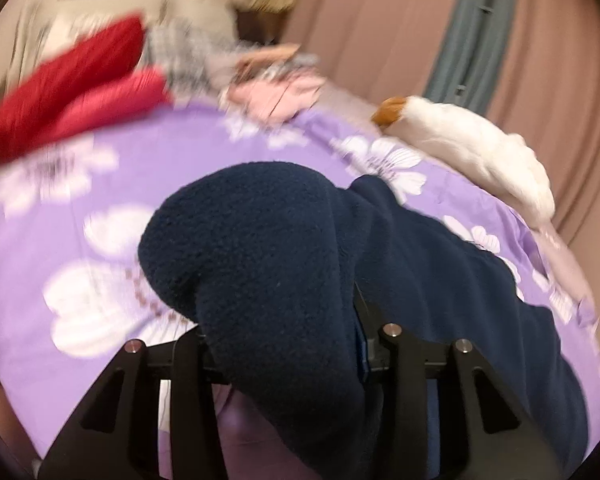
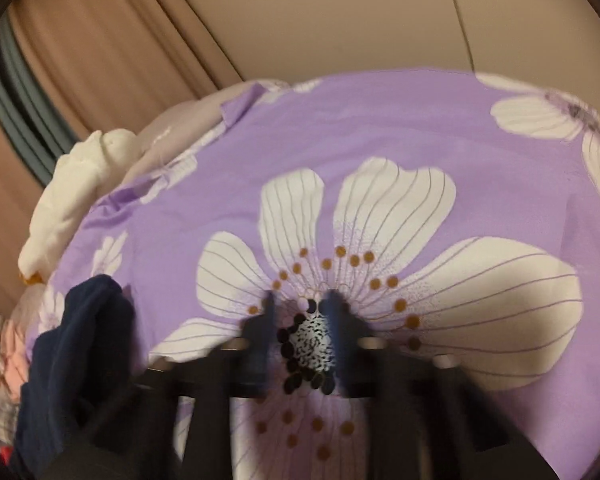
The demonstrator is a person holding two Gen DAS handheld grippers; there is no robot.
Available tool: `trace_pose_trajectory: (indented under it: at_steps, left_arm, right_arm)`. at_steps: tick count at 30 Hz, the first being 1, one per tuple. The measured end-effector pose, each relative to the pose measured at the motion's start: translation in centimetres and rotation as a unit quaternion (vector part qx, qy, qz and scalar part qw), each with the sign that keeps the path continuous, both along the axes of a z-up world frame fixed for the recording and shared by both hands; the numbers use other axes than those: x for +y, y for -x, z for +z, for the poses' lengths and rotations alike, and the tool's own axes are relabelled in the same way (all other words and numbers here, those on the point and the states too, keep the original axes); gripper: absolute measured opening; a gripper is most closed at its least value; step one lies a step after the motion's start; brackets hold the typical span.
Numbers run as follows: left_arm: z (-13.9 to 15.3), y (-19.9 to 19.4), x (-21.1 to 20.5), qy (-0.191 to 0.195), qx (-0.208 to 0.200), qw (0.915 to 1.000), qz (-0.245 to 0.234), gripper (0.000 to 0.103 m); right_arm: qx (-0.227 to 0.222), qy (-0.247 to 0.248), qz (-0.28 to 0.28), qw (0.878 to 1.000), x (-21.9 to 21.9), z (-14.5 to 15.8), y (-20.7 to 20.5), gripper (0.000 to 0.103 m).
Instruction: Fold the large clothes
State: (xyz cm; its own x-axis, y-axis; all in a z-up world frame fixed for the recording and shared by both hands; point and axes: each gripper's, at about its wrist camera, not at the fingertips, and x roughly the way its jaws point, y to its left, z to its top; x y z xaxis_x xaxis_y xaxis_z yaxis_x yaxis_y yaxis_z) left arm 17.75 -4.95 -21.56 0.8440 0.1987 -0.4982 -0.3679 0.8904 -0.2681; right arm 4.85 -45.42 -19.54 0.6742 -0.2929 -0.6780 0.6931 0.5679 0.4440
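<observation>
A navy fleece garment (image 1: pixel 252 240) bulges up out of my left gripper (image 1: pixel 284 292) and drapes off to the right over the bed. The fleece fills the space between the jaws and hides both fingertips, so the gripper is shut on it. In the right wrist view the same navy fleece (image 2: pixel 80 352) hangs at the lower left, apart from my right gripper (image 2: pixel 301 304). That gripper's blurred fingers stand a narrow gap apart over the purple flowered bedsheet (image 2: pixel 380 128), whose print shows through the gap. Nothing is between them.
The purple bedsheet (image 1: pixel 100 200) covers the bed. Red clothes (image 1: pixel 72 100), a plaid garment (image 1: pixel 188 48) and a pink one (image 1: pixel 276 92) lie at its far end. A white plush toy (image 1: pixel 480 152) (image 2: pixel 72 192) rests on the edge by the pinkish curtain (image 1: pixel 380 20).
</observation>
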Motion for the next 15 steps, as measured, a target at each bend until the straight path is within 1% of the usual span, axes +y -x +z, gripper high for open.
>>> trace_pose_trajectory:
  at_steps: [2,4,6,8,9,10,11,12,14,15]
  left_arm:
    - [1.0,0.5,-1.0,-0.034,-0.014,0.9993,-0.012,0.039]
    - [2.4,1.3,-2.5,-0.064,-0.034,0.9969,-0.031,0.038]
    - [3.3,1.7,-3.3,-0.070,-0.047,0.9955,-0.043,0.038]
    - [4.0,1.7,-3.8,-0.065,-0.054,0.9952,-0.050,0.038]
    - [4.3,1.7,-4.0,-0.064,-0.057,0.9951,-0.050,0.038]
    - [4.5,1.8,-4.2,-0.063,-0.061,0.9947,-0.054,0.038]
    - [4.7,1.8,-4.5,-0.064,-0.064,0.9942,-0.057,0.037]
    - [4.9,2.0,-4.8,-0.068,-0.068,0.9936,-0.059,0.037]
    - [5.3,2.6,-6.0,-0.079,-0.078,0.9922,-0.057,0.037]
    - [5.6,2.7,-6.7,-0.085,-0.082,0.9913,-0.058,0.037]
  right_arm:
    - [-0.008,-0.006,0.000,1.000,-0.2,0.0,0.2,0.015]
    - [-0.017,-0.006,0.014,1.000,-0.1,0.2,0.1,0.015]
    - [-0.047,-0.011,0.073,0.996,0.1,0.7,-0.2,0.015]
    - [-0.077,-0.018,0.127,0.989,0.4,1.5,-0.1,0.015]
    - [-0.093,-0.023,0.151,0.984,0.5,2.0,0.1,0.019]
    - [-0.112,-0.026,0.178,0.977,0.6,2.6,0.4,0.035]
    - [-0.122,-0.026,0.191,0.974,0.9,2.9,0.7,0.053]
    - [-0.134,-0.025,0.196,0.971,1.1,3.1,1.0,0.057]
    - [-0.149,-0.035,0.205,0.967,1.4,3.1,1.5,0.057]
    - [-0.147,-0.042,0.217,0.964,1.7,3.0,1.3,0.057]
